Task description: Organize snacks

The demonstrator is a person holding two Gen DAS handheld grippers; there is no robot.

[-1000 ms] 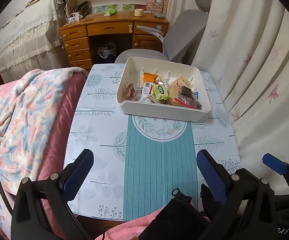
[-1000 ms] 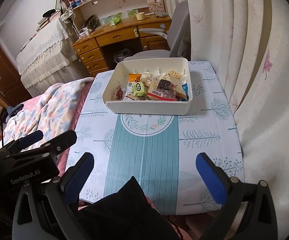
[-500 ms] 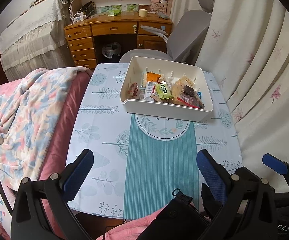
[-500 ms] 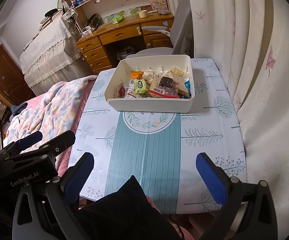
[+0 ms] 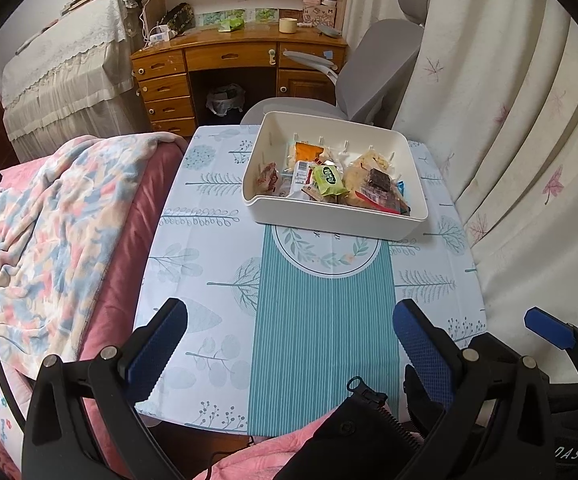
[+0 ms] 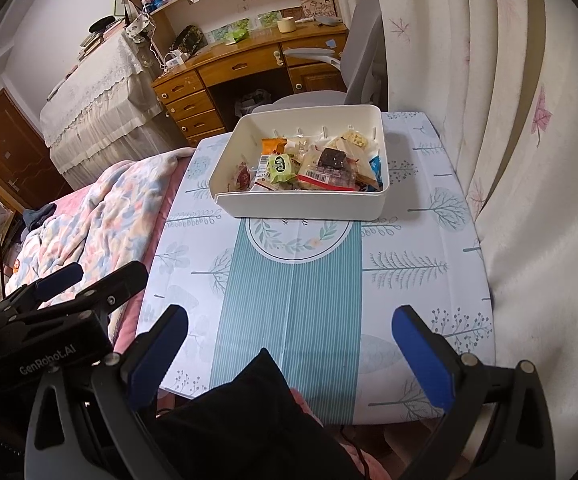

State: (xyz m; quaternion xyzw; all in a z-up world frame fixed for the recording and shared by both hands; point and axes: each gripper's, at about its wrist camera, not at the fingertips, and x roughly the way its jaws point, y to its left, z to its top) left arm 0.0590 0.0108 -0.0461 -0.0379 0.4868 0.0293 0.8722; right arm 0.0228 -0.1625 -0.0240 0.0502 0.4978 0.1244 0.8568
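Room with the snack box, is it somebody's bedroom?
Most likely a bedroom: a pink bed with a flowery blanket beside the table, a wooden desk with drawers, and a grey swivel chair.

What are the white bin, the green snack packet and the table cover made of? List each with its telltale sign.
White bin: likely matte moulded plastic; rounded corners, moulded ribs.
Green snack packet: glossy plastic film, apparently; crinkled and shiny.
Table cover: probably printed vinyl or coated sheet; smooth, with fold creases.

Both tongs (image 5: 289, 340) (image 6: 289, 344) — agape, empty
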